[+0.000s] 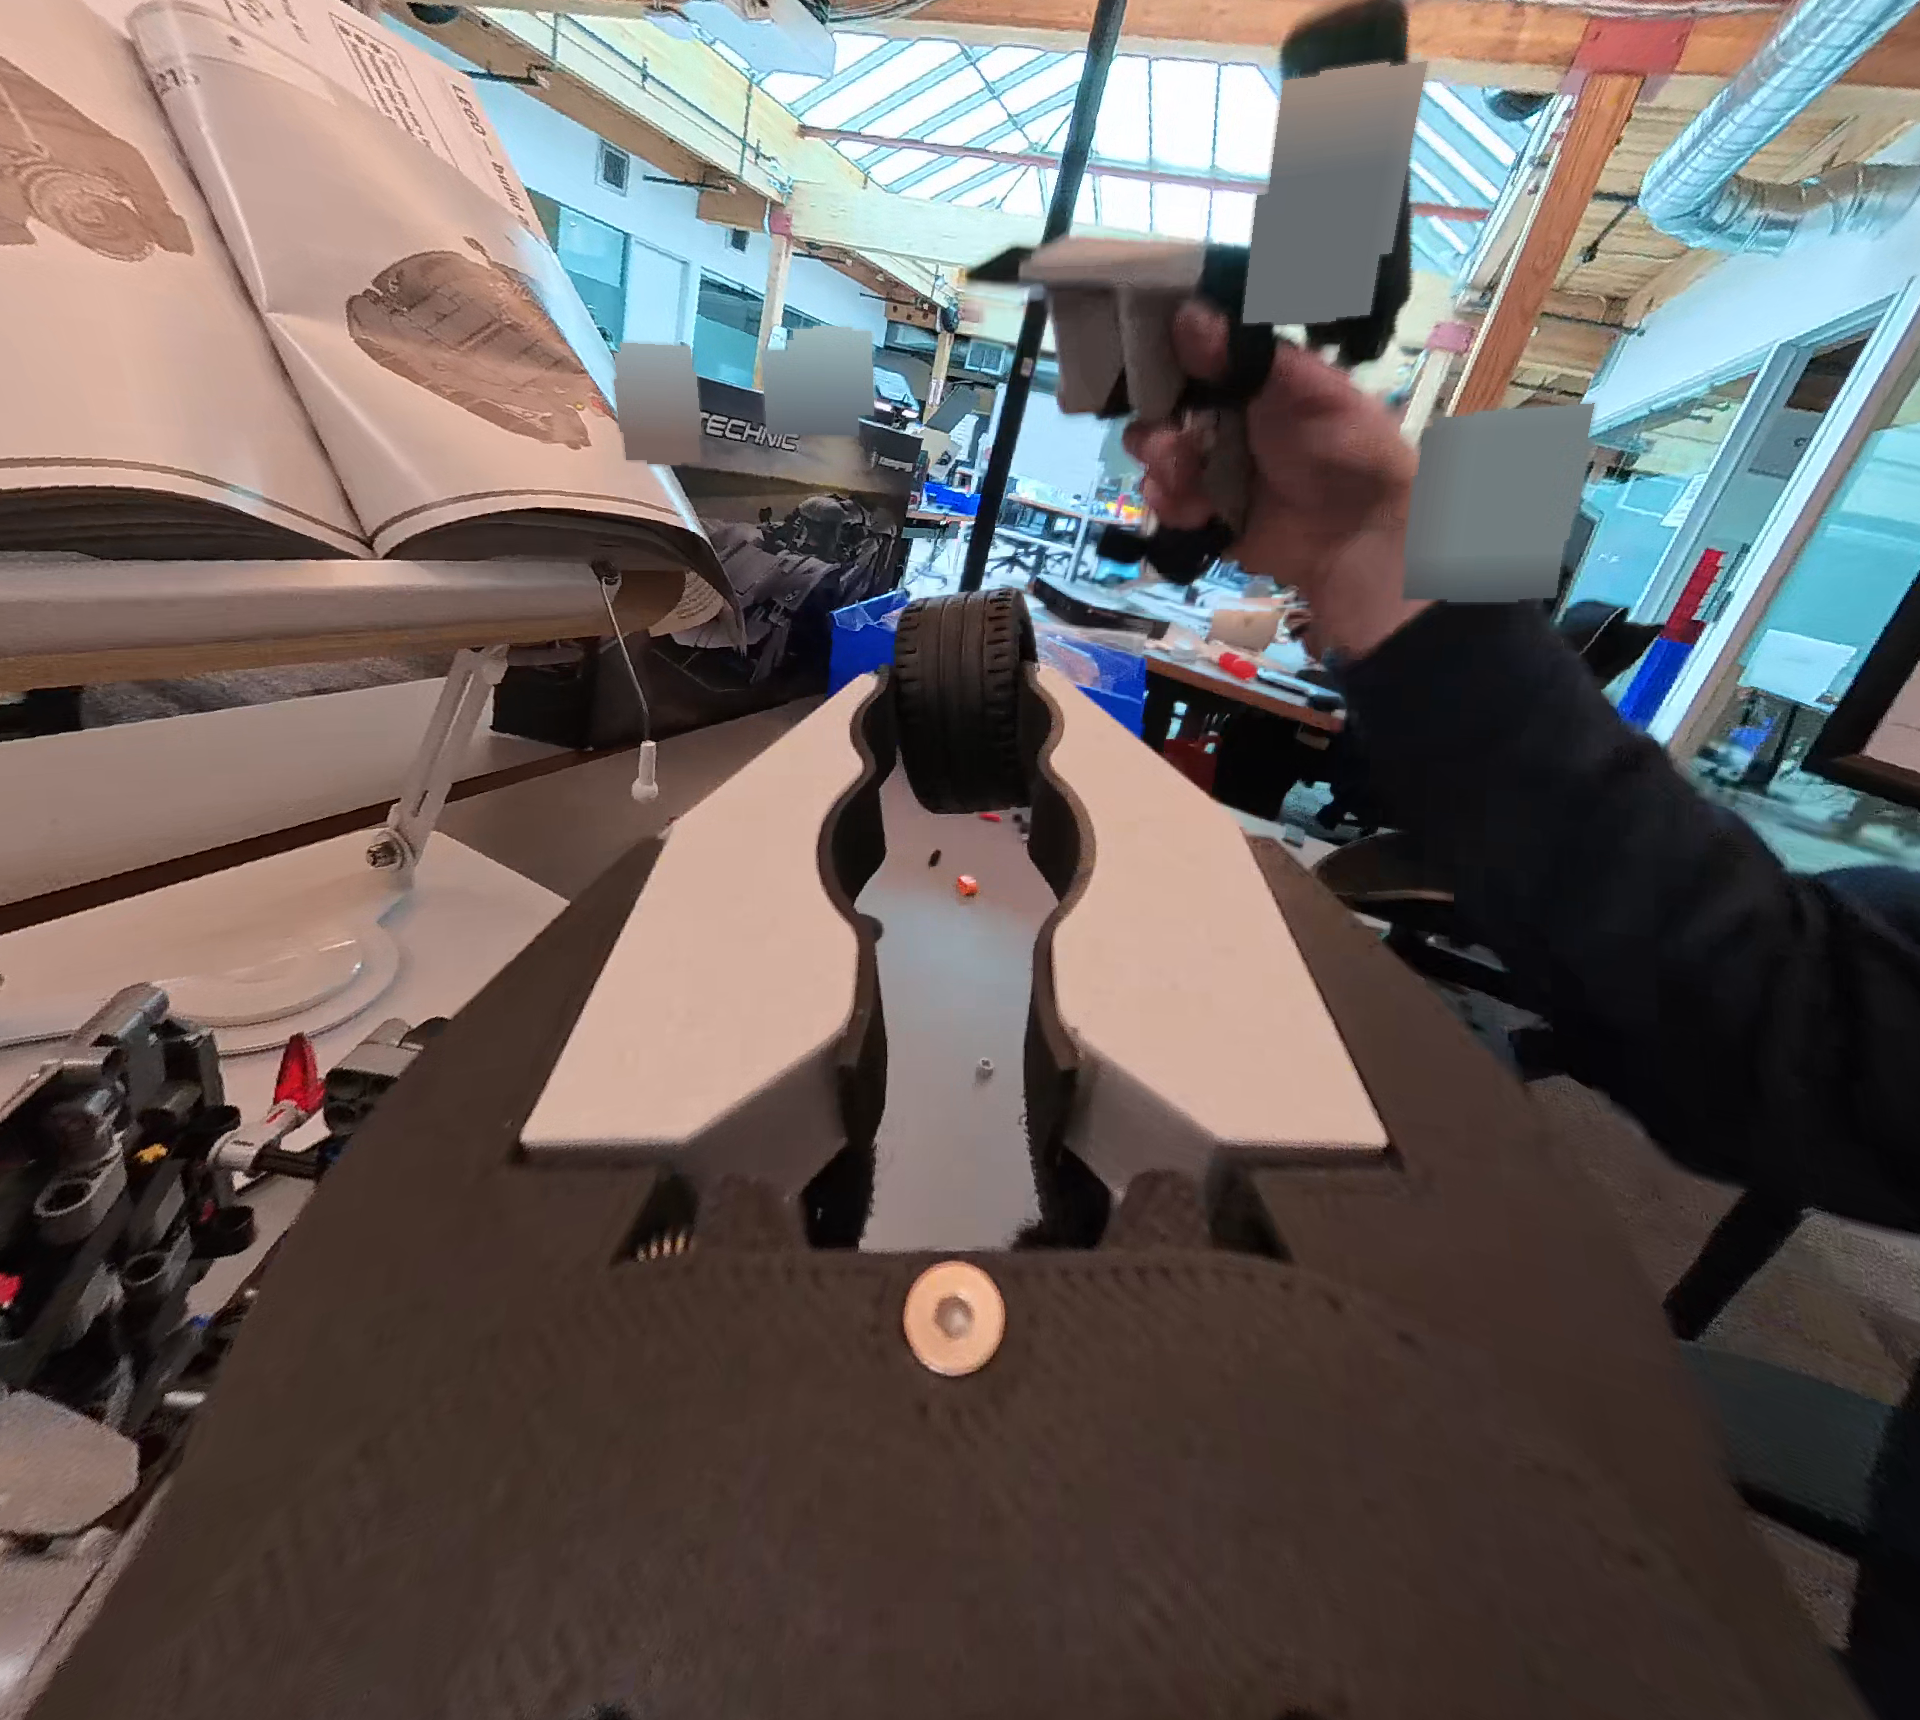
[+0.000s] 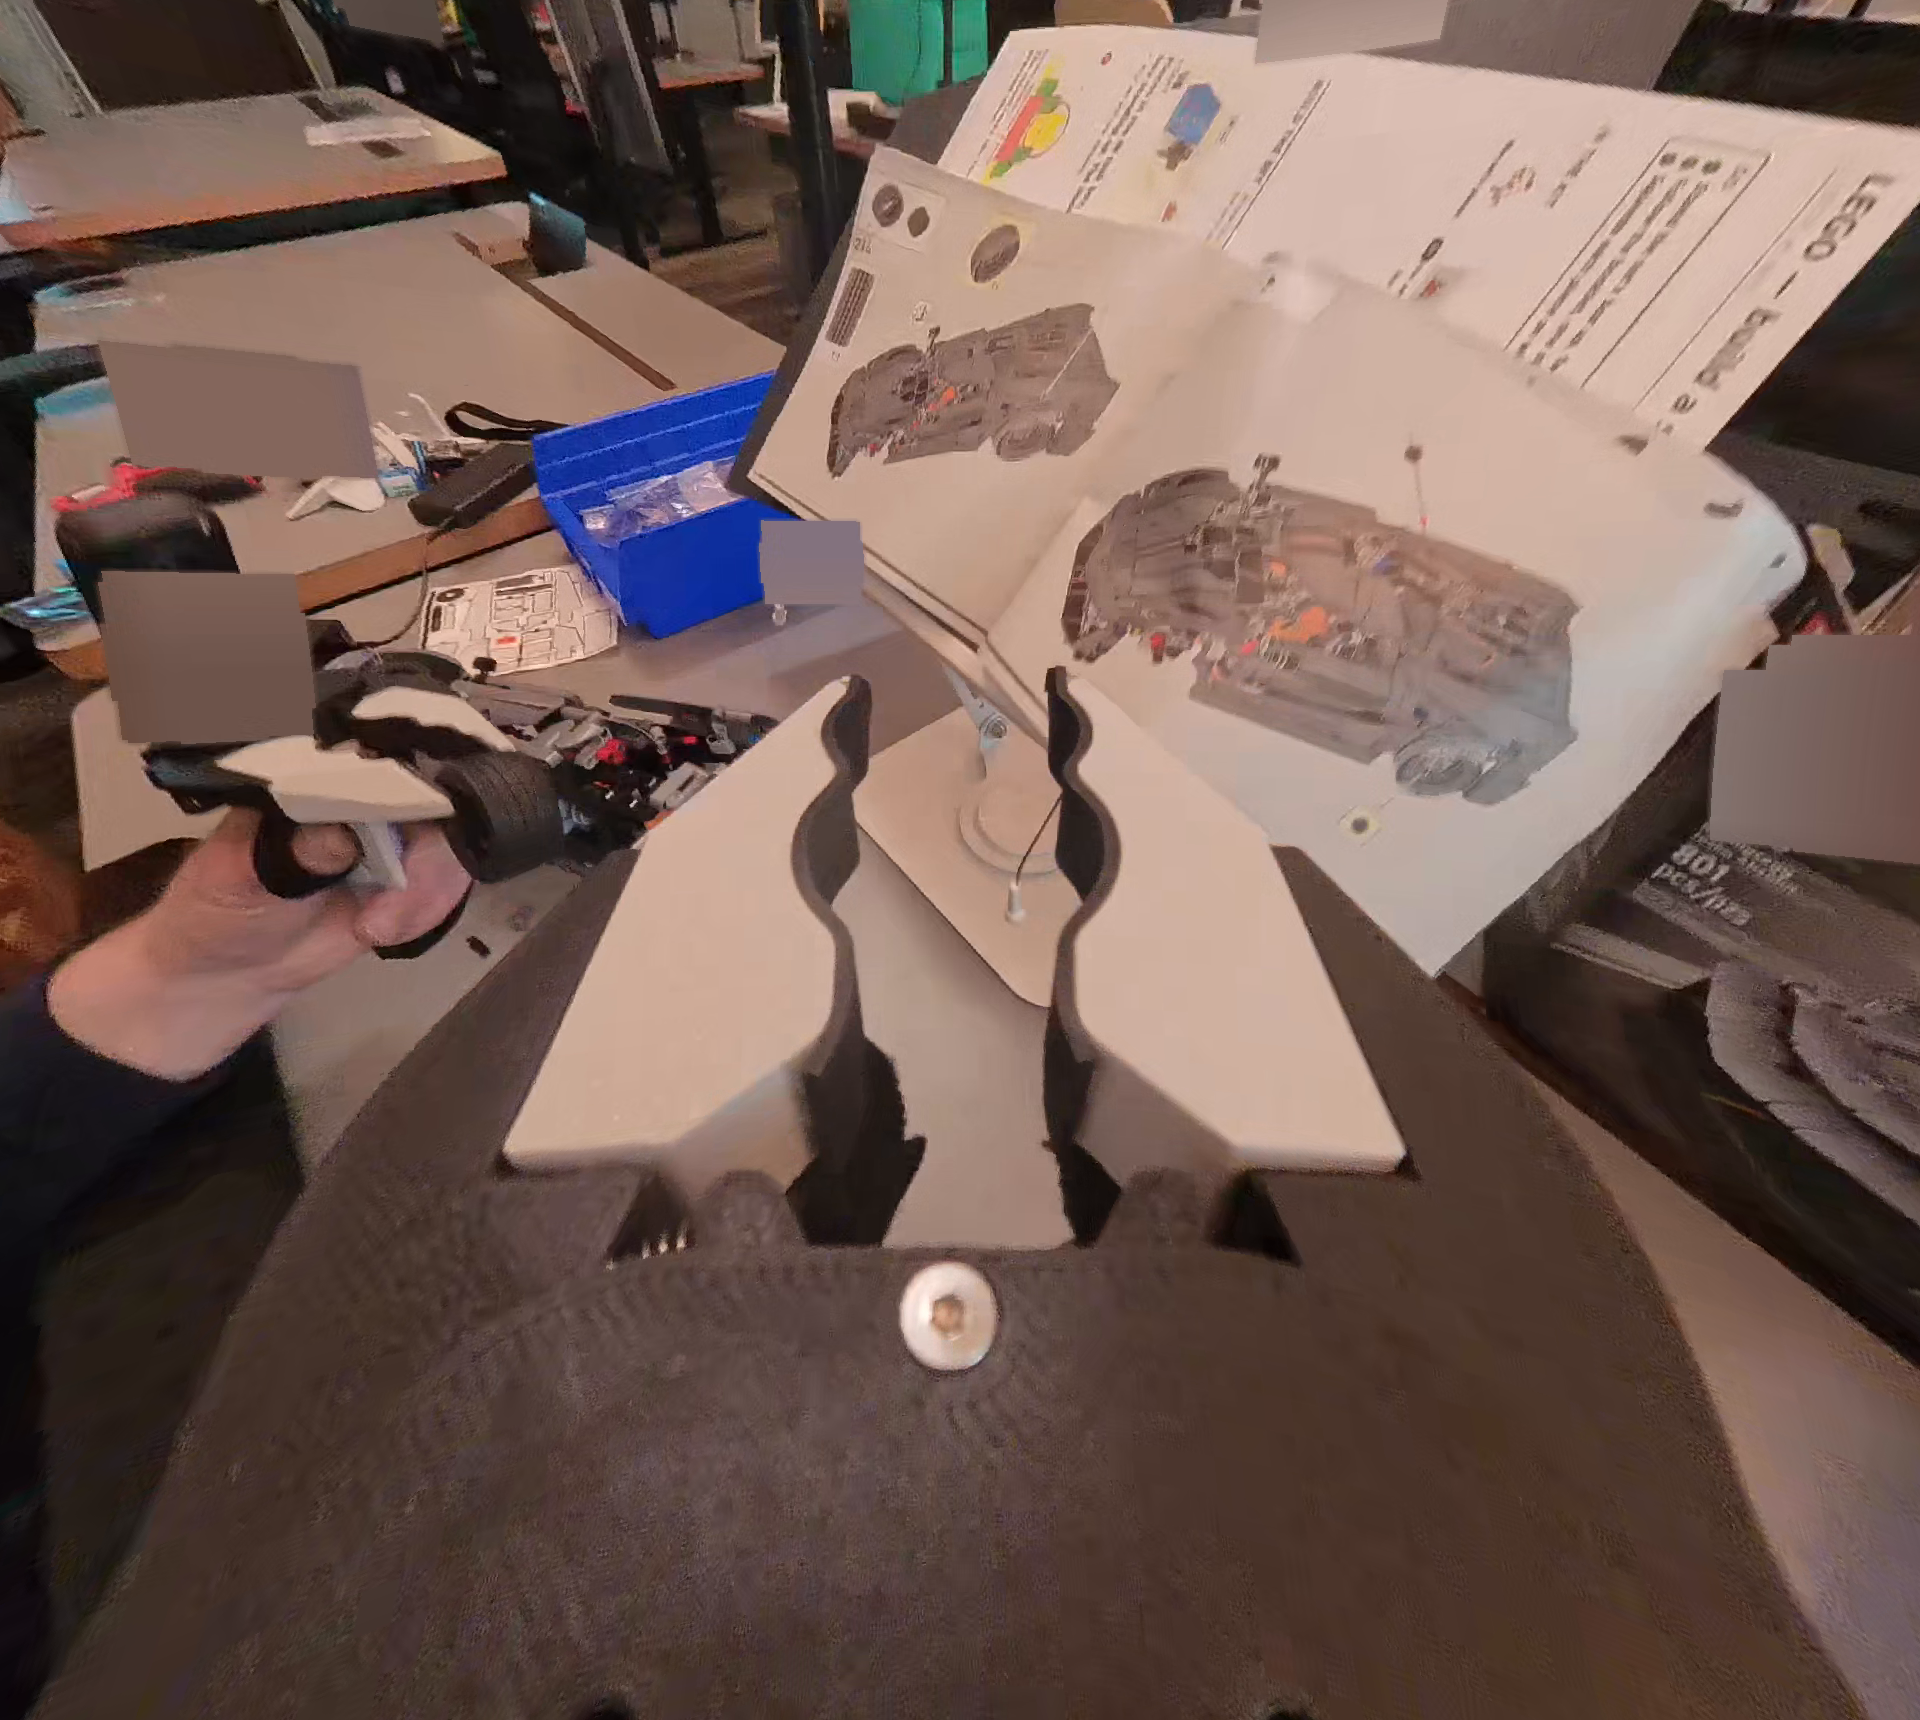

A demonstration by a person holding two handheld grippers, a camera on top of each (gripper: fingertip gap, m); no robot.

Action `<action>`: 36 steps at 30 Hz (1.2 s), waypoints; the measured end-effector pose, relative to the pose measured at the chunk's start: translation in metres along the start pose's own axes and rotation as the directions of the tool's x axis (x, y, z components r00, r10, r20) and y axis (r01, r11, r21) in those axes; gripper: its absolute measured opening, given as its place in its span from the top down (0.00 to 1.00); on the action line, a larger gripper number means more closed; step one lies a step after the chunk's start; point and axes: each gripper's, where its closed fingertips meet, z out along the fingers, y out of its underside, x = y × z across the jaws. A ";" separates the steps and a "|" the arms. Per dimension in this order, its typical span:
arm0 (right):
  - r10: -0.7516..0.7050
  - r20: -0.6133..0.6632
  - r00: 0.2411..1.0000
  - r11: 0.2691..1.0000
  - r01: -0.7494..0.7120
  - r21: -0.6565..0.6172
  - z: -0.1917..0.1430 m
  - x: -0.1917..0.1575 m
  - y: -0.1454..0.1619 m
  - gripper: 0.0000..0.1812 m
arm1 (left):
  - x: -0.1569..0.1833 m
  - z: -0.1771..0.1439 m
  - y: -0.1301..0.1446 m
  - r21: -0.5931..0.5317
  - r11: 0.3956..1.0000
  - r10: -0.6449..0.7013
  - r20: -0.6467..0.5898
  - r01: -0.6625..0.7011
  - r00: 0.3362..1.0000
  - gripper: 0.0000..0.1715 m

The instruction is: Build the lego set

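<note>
From the left wrist view, the left gripper [image 1: 964,714] has its jaws clamped on a black toy tire [image 1: 966,699], held up above the tabletop [image 1: 935,974]. The instruction book [image 1: 312,299] stands open at left.

From the right wrist view, the right gripper [image 2: 956,714] has its jaws parted, holding nothing, facing the book. The half-built toy car [image 2: 623,756] lies on the tabletop at left.

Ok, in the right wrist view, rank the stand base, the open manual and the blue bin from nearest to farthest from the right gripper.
1. Stand base: just past the right gripper's tips, centre.
2. Manual: propped above the base, up and right.
3. Blue bin: farther back, on the table to the left.
</note>
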 end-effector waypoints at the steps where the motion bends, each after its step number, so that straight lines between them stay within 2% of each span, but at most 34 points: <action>1: 0.011 0.008 1.000 1.000 -0.011 -0.027 0.001 0.005 -0.008 0.82 | -0.001 0.000 0.002 -0.012 1.000 0.015 0.010 -0.014 1.000 0.88; 3: 0.016 0.019 1.000 0.992 -0.013 -0.129 0.004 0.020 -0.007 0.84 | 0.000 0.000 0.004 -0.026 0.999 0.035 0.018 -0.035 0.999 0.88; 5: 0.021 0.065 0.998 0.959 -0.002 -0.285 0.006 0.032 0.015 0.85 | 0.002 0.000 0.003 -0.025 0.999 0.041 0.013 -0.040 0.999 0.88; 8: 0.007 0.041 0.999 0.892 0.012 -0.452 0.004 0.067 0.069 0.87 | 0.001 -0.002 0.002 -0.028 0.999 0.045 0.022 -0.044 0.999 0.88; 11: 0.056 -0.022 0.998 0.806 -0.058 -0.588 0.001 0.096 0.143 0.87 | 0.000 -0.001 0.003 -0.027 0.999 0.033 0.018 -0.032 0.999 0.88; 17: 0.036 -0.055 0.998 0.719 -0.065 -0.692 0.007 0.126 0.244 0.89 | -0.005 0.003 0.011 -0.062 0.997 0.036 0.032 -0.034 0.999 0.88; 19: 0.048 -0.077 0.996 0.715 -0.088 -0.694 0.007 0.136 0.262 0.89 | -0.007 0.003 0.012 -0.068 0.997 0.035 0.041 -0.033 0.999 0.88; 21: 0.062 -0.097 0.993 0.749 -0.110 -0.653 0.007 0.141 0.266 0.89 | -0.010 0.003 0.014 -0.072 0.997 0.032 0.047 -0.029 0.998 0.88; 23: 0.108 -0.081 0.991 0.790 -0.135 -0.597 0.007 0.135 0.265 0.90 | -0.011 0.004 0.015 -0.077 0.997 0.025 0.048 -0.021 0.999 0.88; 25: 0.085 -0.043 0.995 0.787 -0.093 -0.610 0.005 0.125 0.268 0.89 | -0.011 0.005 0.017 -0.083 0.996 0.023 0.048 -0.019 0.999 0.88; 28: 0.040 0.178 0.983 0.799 0.076 -0.597 0.007 0.074 0.253 0.89 | -0.012 0.007 0.019 -0.094 0.995 0.021 0.052 -0.016 0.998 0.88; 30: -0.010 0.367 0.930 0.803 0.226 -0.551 0.011 0.023 0.248 0.90 | -0.012 0.007 0.019 -0.097 0.995 0.024 0.055 -0.018 0.998 0.88; 34: -0.145 0.555 0.819 0.719 0.473 -0.510 0.021 -0.040 0.270 0.91 | -0.015 0.006 0.024 -0.114 0.993 0.005 0.065 0.002 0.998 0.88; 36: -0.180 0.607 0.774 0.672 0.548 -0.499 0.022 -0.057 0.282 0.92 | -0.016 0.008 0.027 -0.127 0.992 -0.009 0.066 0.018 0.998 0.88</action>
